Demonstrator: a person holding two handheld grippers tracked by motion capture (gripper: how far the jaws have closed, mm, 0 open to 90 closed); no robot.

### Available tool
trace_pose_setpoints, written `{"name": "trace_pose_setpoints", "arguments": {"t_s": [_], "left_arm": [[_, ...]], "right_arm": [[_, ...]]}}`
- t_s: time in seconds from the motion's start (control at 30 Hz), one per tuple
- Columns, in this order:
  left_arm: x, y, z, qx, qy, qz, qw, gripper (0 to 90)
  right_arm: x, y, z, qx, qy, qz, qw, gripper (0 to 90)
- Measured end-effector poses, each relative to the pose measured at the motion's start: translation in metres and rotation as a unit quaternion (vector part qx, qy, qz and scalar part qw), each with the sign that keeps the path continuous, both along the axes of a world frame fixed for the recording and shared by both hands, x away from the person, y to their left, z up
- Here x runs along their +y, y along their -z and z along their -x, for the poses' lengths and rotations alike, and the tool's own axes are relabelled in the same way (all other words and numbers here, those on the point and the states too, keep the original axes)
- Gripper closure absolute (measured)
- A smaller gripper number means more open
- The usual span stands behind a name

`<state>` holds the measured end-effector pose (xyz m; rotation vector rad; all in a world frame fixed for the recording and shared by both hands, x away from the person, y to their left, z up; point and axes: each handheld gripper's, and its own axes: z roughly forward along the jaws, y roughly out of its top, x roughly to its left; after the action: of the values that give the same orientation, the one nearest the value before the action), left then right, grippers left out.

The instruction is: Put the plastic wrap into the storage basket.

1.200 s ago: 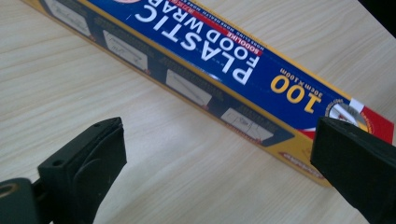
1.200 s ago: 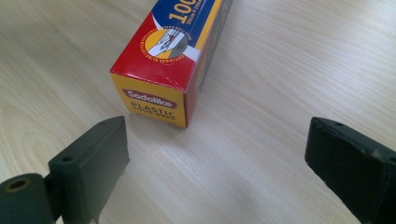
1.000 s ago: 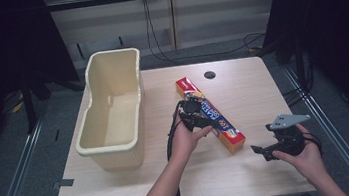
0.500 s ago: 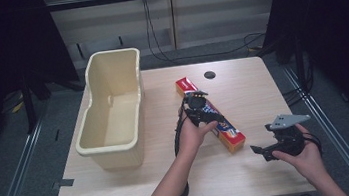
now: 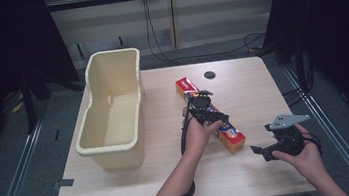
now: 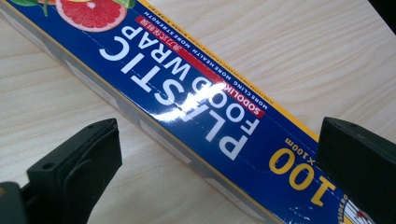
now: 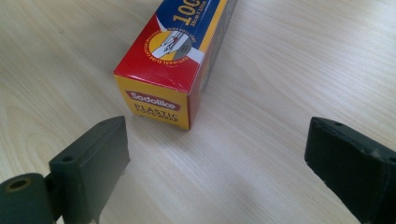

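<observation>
Left tongs (image 5: 205,105) farther along "Sodolike PLASTIC FOOD WRAP" box (image 6: 205,100)

On the box (image 6: 201,107) I read "PLASTIC FOOD WRAP" in big white letters along its blue top, with "SODOLIKE" on a red strip beside it and a yellow "100" with "x100m" near the end. On its yellow end face (image 7: 156,109) I read "Sodolike" on a red tag and "PLASTIC FOOD WRAP" beneath.
</observation>
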<state>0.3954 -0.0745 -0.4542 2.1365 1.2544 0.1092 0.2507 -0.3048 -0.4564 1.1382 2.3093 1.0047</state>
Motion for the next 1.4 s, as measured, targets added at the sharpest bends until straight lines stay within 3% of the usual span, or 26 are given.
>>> {"name": "trace_pose_setpoints", "arguments": {"t_s": [0.43, 0.6, 0.83, 0.97, 1.1, 1.4], "left_arm": [[-0.010, 0.006, -0.004, 0.006, -0.038, 0.001, 0.9992, 0.0], [-0.017, 0.011, -0.004, 0.014, -0.062, 0.017, 0.9978, 0.0], [-0.019, 0.013, -0.006, 0.023, -0.077, 0.008, 0.9967, 0.0], [-0.020, 0.016, -0.005, 0.024, -0.086, 0.016, 0.9959, 0.0], [-0.016, 0.014, -0.005, 0.036, -0.072, 0.009, 0.9967, 1.3], [0.009, 0.004, 0.004, 0.070, -0.048, -0.004, 0.9963, 17.7]], "right_arm": [[-0.002, -0.001, 0.000, -0.002, 0.005, -0.005, 1.0000, 6.3], [-0.003, -0.002, 0.000, -0.002, 0.004, -0.009, 1.0000, 6.5], [-0.004, -0.002, 0.000, -0.006, 0.009, -0.009, 0.9999, 6.7], [-0.004, -0.003, 0.000, -0.005, 0.005, -0.014, 0.9999, 6.9], [-0.005, -0.003, 0.001, -0.006, 0.008, -0.013, 0.9999, 6.9], [-0.006, -0.004, 0.001, -0.006, 0.011, -0.017, 0.9998, 6.9]]}}
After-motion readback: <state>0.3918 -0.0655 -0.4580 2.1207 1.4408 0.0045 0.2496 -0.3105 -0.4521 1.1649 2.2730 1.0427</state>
